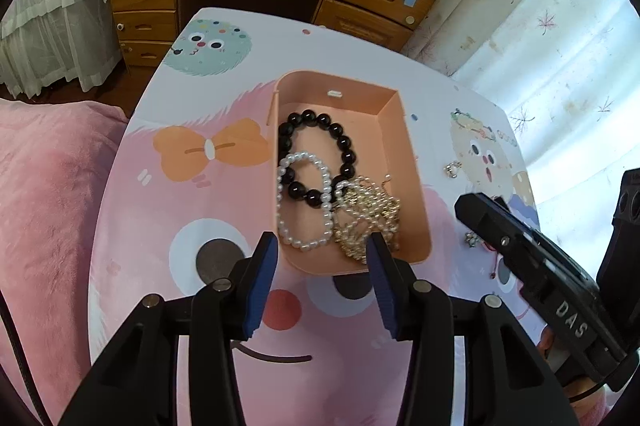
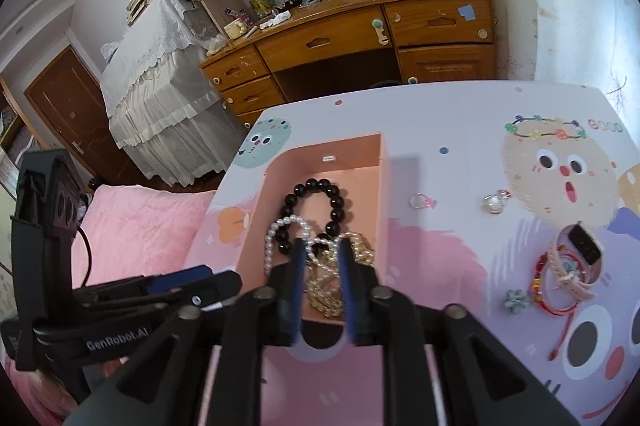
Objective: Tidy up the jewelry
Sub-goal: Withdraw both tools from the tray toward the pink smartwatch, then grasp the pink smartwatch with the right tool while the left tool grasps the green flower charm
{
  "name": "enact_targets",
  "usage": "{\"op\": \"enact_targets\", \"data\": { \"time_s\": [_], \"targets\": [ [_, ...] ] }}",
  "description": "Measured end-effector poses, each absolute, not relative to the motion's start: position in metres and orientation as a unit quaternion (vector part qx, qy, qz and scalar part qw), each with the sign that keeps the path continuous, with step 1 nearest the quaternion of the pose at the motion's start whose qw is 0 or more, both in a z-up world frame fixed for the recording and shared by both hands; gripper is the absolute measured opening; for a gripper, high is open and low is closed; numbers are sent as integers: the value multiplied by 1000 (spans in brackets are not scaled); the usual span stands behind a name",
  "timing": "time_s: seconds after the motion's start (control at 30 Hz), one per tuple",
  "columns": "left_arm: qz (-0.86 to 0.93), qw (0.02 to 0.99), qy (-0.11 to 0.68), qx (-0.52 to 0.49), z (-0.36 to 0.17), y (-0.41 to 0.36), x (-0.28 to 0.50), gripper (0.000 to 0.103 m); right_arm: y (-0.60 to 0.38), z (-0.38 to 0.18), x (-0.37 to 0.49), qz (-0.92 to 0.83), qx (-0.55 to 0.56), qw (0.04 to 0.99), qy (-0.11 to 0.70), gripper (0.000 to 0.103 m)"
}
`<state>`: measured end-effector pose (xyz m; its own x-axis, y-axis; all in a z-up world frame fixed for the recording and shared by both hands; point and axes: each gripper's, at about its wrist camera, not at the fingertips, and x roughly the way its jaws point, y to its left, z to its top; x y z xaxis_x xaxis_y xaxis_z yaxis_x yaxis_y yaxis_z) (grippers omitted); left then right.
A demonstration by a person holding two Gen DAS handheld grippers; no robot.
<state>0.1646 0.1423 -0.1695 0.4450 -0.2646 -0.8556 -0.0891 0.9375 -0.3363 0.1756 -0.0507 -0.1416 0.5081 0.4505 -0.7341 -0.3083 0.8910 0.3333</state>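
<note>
A peach-pink box (image 1: 404, 161) sits open on the cartoon-printed worktop (image 1: 132, 209), and most of the jewelry is already in it. A black bead bracelet (image 1: 316, 155) lies toward the box's far end, around 12 o'clock inside it. A white pearl bracelet (image 1: 304, 201) overlaps it at about 8 o'clock, and a tangle of gold chain with pearls (image 1: 370, 218) fills the near corner at 5 o'clock.

The left tool (image 1: 322, 266) is spread wide with nothing between its blue pads. It hangs at the box's near rim, with one pad just outside the left wall and the other in front of the chain pile.

The right tool (image 2: 322, 268) hovers over the same near end of the box. Its fingers stand apart with a gap between them, and the chain shows through that gap. I cannot tell from here whether the tips touch the chain or merely frame it.

More pieces lie loose on the worktop at the box's 3 o'clock side. A small ring (image 2: 420, 201) is just beside the box wall and a pearl brooch (image 2: 494, 203) sits farther out. Toward 4 o'clock, a pale-strapped watch (image 2: 578, 258) lies touching red bead bracelets (image 2: 546, 280), with a small green flower clip (image 2: 516, 300) near them.
</note>
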Motion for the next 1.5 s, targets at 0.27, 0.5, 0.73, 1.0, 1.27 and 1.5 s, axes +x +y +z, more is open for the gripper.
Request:
{"op": "enact_targets", "data": {
  "time_s": [0.27,0.5,0.73,1.0,1.27,1.5],
  "targets": [
    [-79,830,513,-205,-165,114,151,59,-87,-146,159,187,45,869,456,45],
    [-89,807,548,-199,-187,70,124,67,-130,-166,143,135,-65,870,471,55],
    [-119,813,559,-114,-197,6,114,67,-179,-169,142,127,-171,869,447,56],
    [-144,842,519,-13,-194,-56,138,67,-216,-179,152,170,-236,873,391,68],
    [-134,855,501,3,-211,-84,179,67,-217,-204,174,249,-206,867,379,73],
    [-121,855,504,-9,-219,-92,197,62,-218,-213,194,283,-171,861,387,73]
  ]
}}
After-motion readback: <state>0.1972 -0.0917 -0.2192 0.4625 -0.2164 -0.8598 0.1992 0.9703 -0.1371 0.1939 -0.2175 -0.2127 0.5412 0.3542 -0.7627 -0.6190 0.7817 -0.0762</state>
